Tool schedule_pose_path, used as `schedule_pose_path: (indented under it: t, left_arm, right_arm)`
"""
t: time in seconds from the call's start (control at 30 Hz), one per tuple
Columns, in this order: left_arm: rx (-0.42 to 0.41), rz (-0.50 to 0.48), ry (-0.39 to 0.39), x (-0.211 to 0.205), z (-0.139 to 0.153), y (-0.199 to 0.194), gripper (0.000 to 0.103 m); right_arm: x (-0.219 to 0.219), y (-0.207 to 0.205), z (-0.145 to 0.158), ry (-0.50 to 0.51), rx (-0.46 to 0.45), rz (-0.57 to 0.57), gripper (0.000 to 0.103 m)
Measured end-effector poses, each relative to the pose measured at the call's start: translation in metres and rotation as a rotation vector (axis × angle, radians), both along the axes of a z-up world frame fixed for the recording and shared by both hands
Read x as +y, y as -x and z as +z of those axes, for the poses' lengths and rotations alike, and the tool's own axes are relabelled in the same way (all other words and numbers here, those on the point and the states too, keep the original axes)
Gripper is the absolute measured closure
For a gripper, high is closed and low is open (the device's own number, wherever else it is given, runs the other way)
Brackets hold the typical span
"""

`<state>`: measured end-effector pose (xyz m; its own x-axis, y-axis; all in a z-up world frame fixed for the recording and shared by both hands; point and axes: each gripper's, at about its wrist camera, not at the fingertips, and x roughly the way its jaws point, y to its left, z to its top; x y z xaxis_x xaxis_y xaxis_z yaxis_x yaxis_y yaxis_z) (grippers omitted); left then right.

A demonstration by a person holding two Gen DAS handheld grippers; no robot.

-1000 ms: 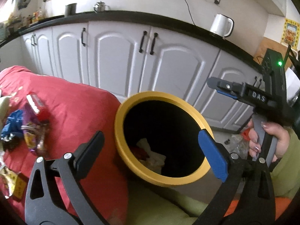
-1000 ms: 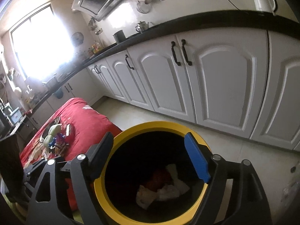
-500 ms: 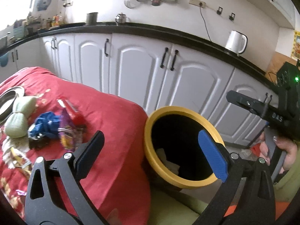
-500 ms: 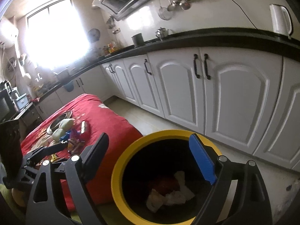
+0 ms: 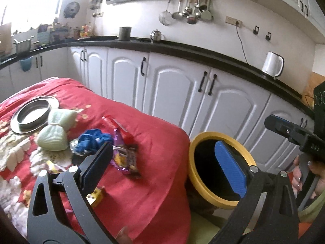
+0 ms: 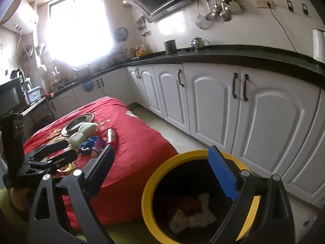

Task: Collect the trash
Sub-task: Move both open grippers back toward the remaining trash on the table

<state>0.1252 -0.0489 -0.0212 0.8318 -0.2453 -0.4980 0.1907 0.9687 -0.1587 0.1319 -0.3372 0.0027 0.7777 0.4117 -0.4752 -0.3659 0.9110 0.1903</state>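
Both empty: the left gripper [image 5: 162, 166] is gaping, the right gripper [image 6: 162, 170] has been widening; approach the purple snack wrapper [image 5: 125, 158] at ten o'clock of the yellow-rimmed bin [image 5: 221, 168] low and flat.

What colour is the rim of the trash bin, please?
Yellow; the bin's rim shows best in the right wrist view.

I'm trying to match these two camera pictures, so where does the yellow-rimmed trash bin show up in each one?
Left wrist view: the trash bin sits lower right, beside the red-covered table's edge, partly behind the blue pad.
Right wrist view: the trash bin fills the bottom centre, with crumpled trash visible inside.
Shared landmark: the metal plate on the red cloth.
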Motion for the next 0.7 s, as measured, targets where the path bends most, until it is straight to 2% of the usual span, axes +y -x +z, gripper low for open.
schedule_pose_path:
  t: [0.7]
  left_arm:
    - [-0.059,0.150,0.029,0.066,0.015,0.021,0.011]
  right_arm:
    - [0.076,0.012,0.014,0.049,-0.020,0.160,0.012]
